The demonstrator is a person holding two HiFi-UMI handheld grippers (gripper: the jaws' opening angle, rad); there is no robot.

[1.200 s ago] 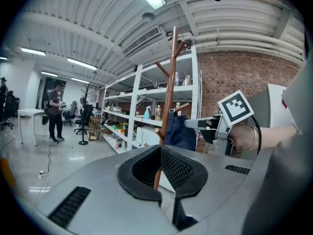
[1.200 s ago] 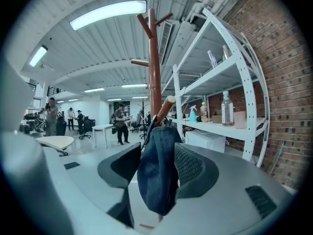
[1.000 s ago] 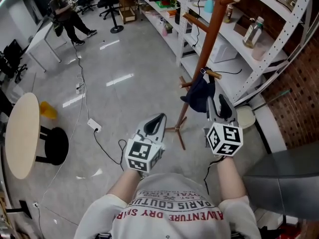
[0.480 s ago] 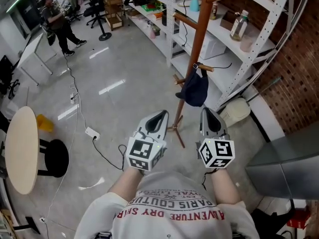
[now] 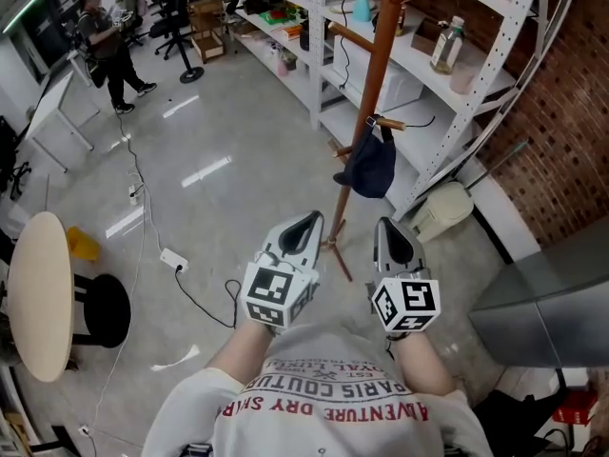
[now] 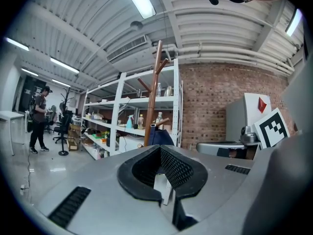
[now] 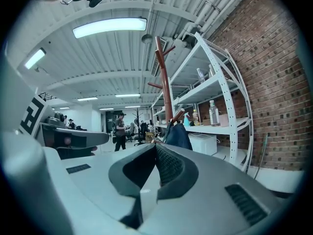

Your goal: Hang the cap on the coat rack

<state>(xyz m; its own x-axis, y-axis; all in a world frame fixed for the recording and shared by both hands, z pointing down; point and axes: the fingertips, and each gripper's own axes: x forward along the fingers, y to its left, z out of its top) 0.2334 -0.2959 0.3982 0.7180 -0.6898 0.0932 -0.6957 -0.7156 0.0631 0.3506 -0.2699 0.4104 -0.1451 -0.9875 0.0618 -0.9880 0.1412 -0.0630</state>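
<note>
A dark blue cap [image 5: 369, 165] hangs from a low peg of the brown wooden coat rack [image 5: 366, 93], free of both grippers. My left gripper [image 5: 304, 224] is held in front of my chest, shut and empty. Beside it, my right gripper [image 5: 391, 228] is drawn back from the rack; its jaws are closing the last bit and meet with nothing between them. The left gripper view has the shut jaws of the left gripper [image 6: 159, 149] with the cap [image 6: 160, 136] and rack [image 6: 152, 97] beyond. Past the right gripper [image 7: 155, 148], the right gripper view takes in the cap [image 7: 177, 135].
White metal shelving [image 5: 447, 74] with bottles runs along a brick wall [image 5: 561, 131] behind the rack. A pale bin [image 5: 442, 212] stands near the rack's foot. A grey cabinet [image 5: 547, 298] is at the right. A round table [image 5: 38, 293], a black stool [image 5: 100, 307] and floor cables [image 5: 176, 255] lie left. A person [image 5: 105, 41] stands far back.
My right gripper was open right by the cap; it has pulled back toward my body and its jaws have come together. The cap stays on the peg. The left gripper barely moved.
</note>
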